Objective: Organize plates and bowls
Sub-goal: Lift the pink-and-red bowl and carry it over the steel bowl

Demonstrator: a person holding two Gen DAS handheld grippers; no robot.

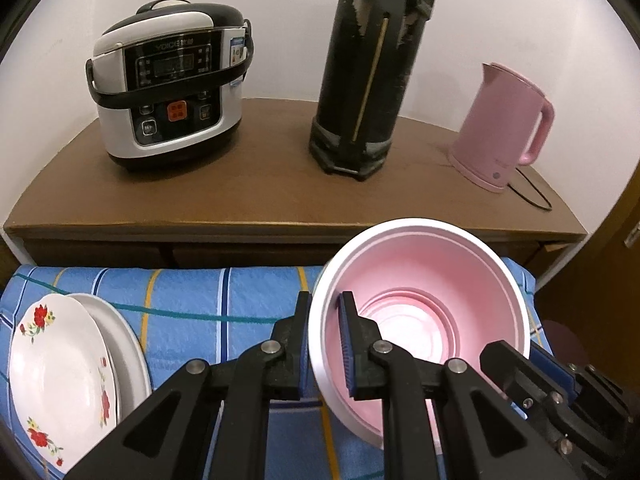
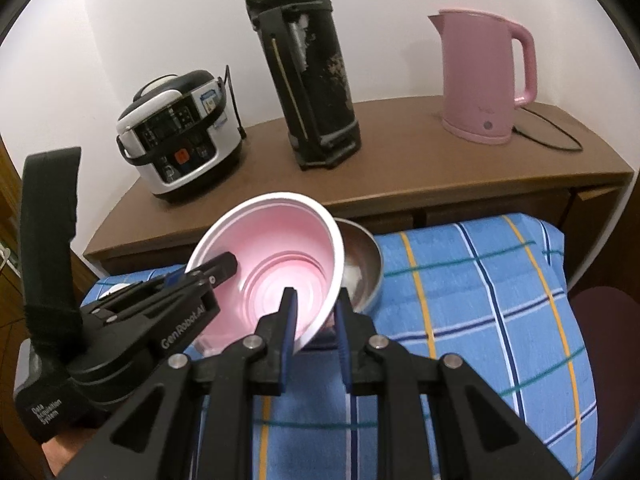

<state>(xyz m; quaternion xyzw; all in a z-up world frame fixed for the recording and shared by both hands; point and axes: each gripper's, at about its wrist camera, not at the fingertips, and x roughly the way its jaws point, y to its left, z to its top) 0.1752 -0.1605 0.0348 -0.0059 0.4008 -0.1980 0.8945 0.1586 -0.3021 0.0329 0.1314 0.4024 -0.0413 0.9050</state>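
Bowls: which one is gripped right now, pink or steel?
The pink bowl. The left gripper and right gripper each pinch its rim. The steel bowl sits untouched behind it on the blue cloth.

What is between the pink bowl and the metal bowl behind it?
Nothing visible. The pink bowl, gripped at opposite rims by the left gripper and the right gripper, hangs tilted just in front of the metal bowl, partly covering it in the right wrist view.

Two bowls: one pink bowl (image 1: 424, 280) and one metal bowl (image 2: 362, 264). Two plates: one floral plate (image 1: 60, 376) over one plain white plate (image 1: 124, 344). One rice cooker (image 1: 168, 84), one black thermos (image 1: 360, 72), one pink kettle (image 1: 500, 128).
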